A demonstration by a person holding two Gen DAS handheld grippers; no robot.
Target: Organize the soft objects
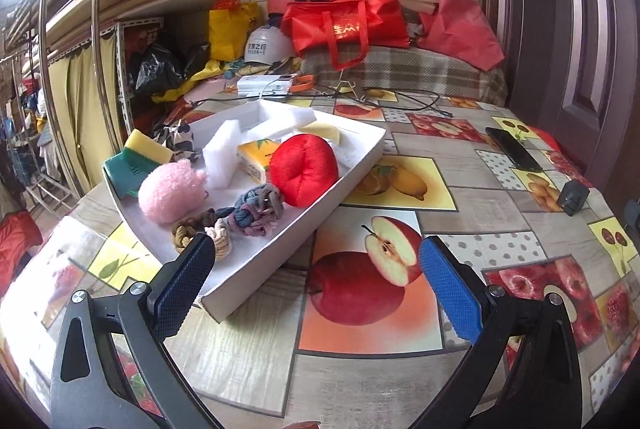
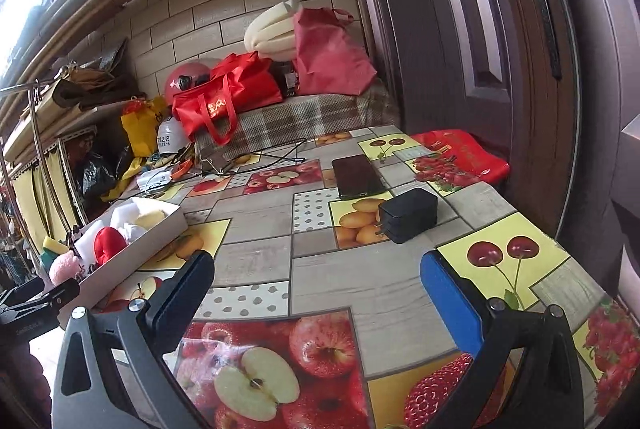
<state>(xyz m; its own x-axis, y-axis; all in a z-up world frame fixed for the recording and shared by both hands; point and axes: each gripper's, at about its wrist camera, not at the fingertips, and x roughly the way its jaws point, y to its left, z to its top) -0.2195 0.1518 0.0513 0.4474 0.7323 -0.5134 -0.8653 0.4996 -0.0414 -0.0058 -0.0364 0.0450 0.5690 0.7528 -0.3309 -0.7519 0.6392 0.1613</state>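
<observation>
A white tray [image 1: 304,241] on the fruit-print table holds soft things: a red plush [image 1: 304,169], a pink fluffy ball [image 1: 170,191], knotted rope toys [image 1: 256,211], white foam blocks [image 1: 220,159], a tissue pack [image 1: 256,157] and a yellow-green sponge [image 1: 140,153]. My left gripper [image 1: 314,273] is open and empty just in front of the tray's near corner. My right gripper [image 2: 318,287] is open and empty over the bare table, to the right of the tray [image 2: 140,245], where the red plush [image 2: 108,243] shows.
A phone [image 2: 358,175] and a black charger [image 2: 408,215] lie on the table's right part. Cables and a white power bank [image 1: 264,85] lie behind the tray. Red bags [image 1: 348,21], helmets and a plaid-covered bench stand at the back. A door is on the right.
</observation>
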